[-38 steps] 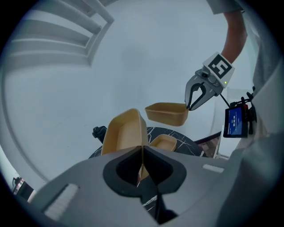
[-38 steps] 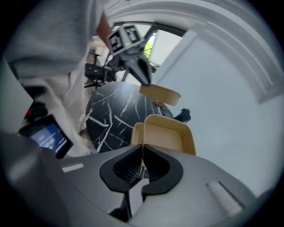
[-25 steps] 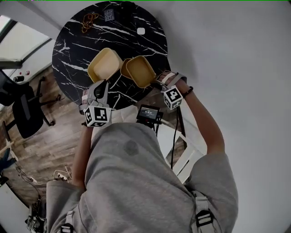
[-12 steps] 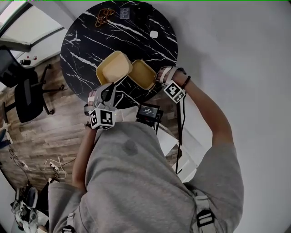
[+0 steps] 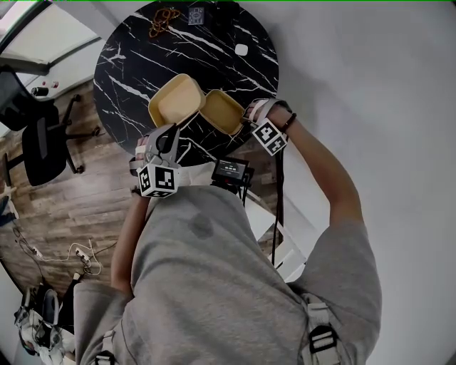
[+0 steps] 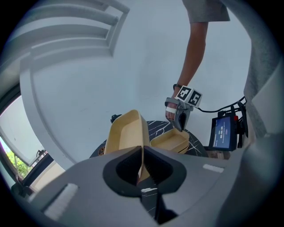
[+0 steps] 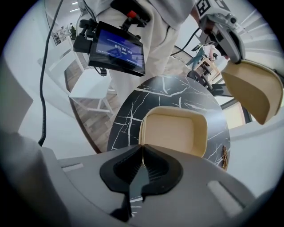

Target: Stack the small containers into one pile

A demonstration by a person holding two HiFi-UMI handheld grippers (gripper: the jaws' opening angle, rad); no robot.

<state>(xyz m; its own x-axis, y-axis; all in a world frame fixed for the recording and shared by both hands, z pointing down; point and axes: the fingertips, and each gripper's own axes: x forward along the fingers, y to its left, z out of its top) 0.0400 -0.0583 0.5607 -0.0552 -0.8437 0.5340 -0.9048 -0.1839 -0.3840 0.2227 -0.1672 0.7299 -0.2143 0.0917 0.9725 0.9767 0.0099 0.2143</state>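
Two beige containers are over the black marble table (image 5: 214, 43). My left gripper (image 5: 173, 132) is shut on the near rim of one beige container (image 5: 174, 100), which hangs tilted above the table in the left gripper view (image 6: 126, 133). My right gripper (image 5: 246, 122) pinches the rim of the second container (image 5: 222, 112), and its jaws are closing on it. That container (image 7: 175, 131) rests on the table, nested in another like it. From the right gripper view the left gripper (image 7: 224, 37) holds its container (image 7: 253, 88) up high at the right.
At the table's far side lie a small white object (image 5: 241, 50), a brown chain-like item (image 5: 162, 14) and a marker tag (image 5: 196, 14). A screen device (image 5: 229, 170) hangs at the person's chest. An office chair (image 5: 35, 135) stands on the wood floor at the left.
The left gripper's container has moved right, up against the right gripper's one. The right gripper has edged in toward the table.
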